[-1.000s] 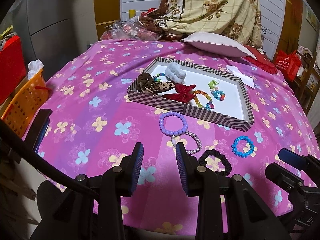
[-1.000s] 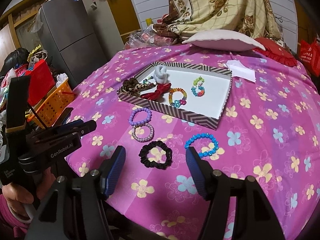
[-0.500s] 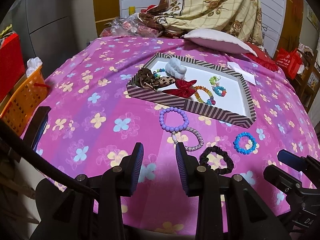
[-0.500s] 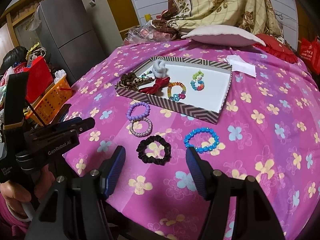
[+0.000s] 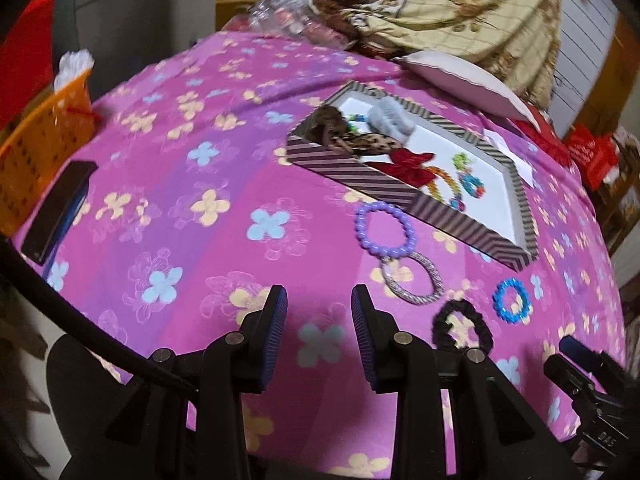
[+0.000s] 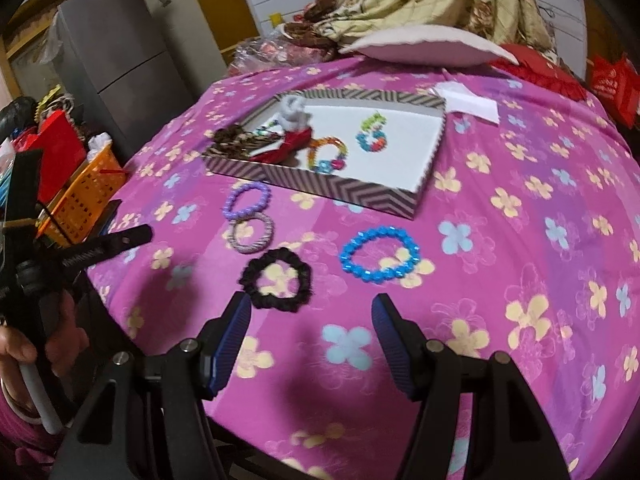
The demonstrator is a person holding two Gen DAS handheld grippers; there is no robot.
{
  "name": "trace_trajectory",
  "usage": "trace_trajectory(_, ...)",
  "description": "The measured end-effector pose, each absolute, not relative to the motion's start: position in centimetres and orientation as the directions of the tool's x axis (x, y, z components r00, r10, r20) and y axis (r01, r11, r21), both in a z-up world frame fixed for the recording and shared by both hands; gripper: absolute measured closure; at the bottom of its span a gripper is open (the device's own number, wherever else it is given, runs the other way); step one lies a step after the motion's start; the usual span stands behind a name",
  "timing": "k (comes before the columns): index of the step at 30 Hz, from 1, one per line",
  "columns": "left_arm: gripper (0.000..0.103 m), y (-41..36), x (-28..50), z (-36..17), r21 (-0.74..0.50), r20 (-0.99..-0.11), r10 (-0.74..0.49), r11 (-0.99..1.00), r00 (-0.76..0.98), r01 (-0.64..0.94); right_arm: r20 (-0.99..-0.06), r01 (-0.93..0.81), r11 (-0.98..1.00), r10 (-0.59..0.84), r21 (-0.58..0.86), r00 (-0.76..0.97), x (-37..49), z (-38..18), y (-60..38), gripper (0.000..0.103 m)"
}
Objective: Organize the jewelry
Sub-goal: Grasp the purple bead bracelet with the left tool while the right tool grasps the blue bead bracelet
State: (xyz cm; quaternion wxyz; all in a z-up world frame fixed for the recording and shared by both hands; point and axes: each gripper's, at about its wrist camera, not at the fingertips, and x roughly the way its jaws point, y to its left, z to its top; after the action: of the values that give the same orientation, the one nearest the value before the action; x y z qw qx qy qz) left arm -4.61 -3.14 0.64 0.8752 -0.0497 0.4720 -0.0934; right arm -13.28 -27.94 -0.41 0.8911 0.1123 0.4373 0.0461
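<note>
A striped shallow box [image 6: 332,190] [image 5: 360,176] on the pink flowered cloth holds several hair ties and bead bracelets. In front of it lie a purple bead bracelet [image 6: 230,210] [image 5: 362,226], a silver glitter ring [image 6: 269,236] [image 5: 434,280], a black scrunchie [image 6: 256,272] [image 5: 484,330] and a blue bead bracelet [image 6: 352,266] [image 5: 500,304]. My right gripper [image 6: 311,312] hovers open just short of the scrunchie, nothing between its fingers. Left of the silver ring, my left gripper [image 5: 319,300] stands open and empty over the cloth.
An orange basket [image 5: 36,148] stands off the table's left edge, and a dark flat case [image 5: 56,212] lies at that edge. A white pillow [image 6: 424,44], a white paper [image 6: 472,100] and a heap of cloth sit at the back. A hand [image 6: 24,344] holds the left gripper.
Both grippers have sunk toward the cloth and come nearer the loose pieces. The left one has also rolled, so its view tilts. Neither jaw gap has changed.
</note>
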Motion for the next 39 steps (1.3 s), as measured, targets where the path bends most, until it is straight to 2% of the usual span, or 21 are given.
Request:
trace_trajectory(7,0.060,-3.4,-1.5,-0.5,-0.249,-0.831,-0.274,0.962,0.484,0.117,-0.778,0.061,0.980,0.111,0.188,0.618,-10.8,-1.6,-30.3,0.037)
trace_trajectory(12,0.060,-4.6,1.4,-1.5,-0.259,-0.844,-0.281,0.959,0.457,0.112,-0.792,0.052,0.994,0.046,0.098,0.609,-9.0,-2.5,-30.8,0.038)
trace_trajectory(17,0.060,-6.0,3.9,-2.8,-0.242,-0.864,-0.273,0.962,0.423,0.126,-0.812,0.042,0.998,0.015,0.049,0.583,-7.1,-3.8,-31.2,0.052)
trace_trajectory(27,0.060,-8.5,6.0,-4.5,-0.175,-0.895,-0.228,0.970,0.384,0.170,-0.819,-0.006,1.000,-0.016,-0.024,0.574,-5.5,-5.5,-30.8,0.071)
trace_trajectory(29,0.060,-9.0,6.0,-4.6,-0.142,-0.893,-0.207,0.972,0.399,0.186,-0.814,-0.011,0.999,-0.022,-0.035,0.580,-5.4,-5.5,-30.9,0.082)
trace_trajectory(30,0.060,-9.2,6.0,-4.6,-0.127,-0.892,-0.198,0.973,0.407,0.193,-0.812,-0.017,0.999,-0.023,-0.040,0.583,-5.4,-5.5,-30.9,0.084)
trace_trajectory(31,0.062,-9.4,6.0,-4.7,-0.115,-0.891,-0.190,0.973,0.411,0.199,-0.812,-0.019,0.999,-0.023,-0.042,0.583,-5.4,-5.5,-30.9,0.088)
trace_trajectory(33,0.081,-9.5,6.0,-4.7,-0.103,-0.888,-0.185,0.972,0.420,0.210,-0.814,-0.025,0.999,-0.024,-0.048,0.581,-5.3,-5.4,-31.0,0.094)
trace_trajectory(35,0.086,-9.3,6.1,-4.7,-0.114,-0.890,-0.198,0.969,0.411,0.219,-0.816,-0.028,0.999,-0.013,-0.036,0.578,-5.4,-5.3,-31.2,0.094)
trace_trajectory(39,0.086,-8.3,6.1,-4.1,-0.182,-0.888,-0.254,0.959,0.384,0.216,-0.806,-0.028,0.999,0.001,-0.019,0.591,-6.1,-4.6,-31.2,0.094)
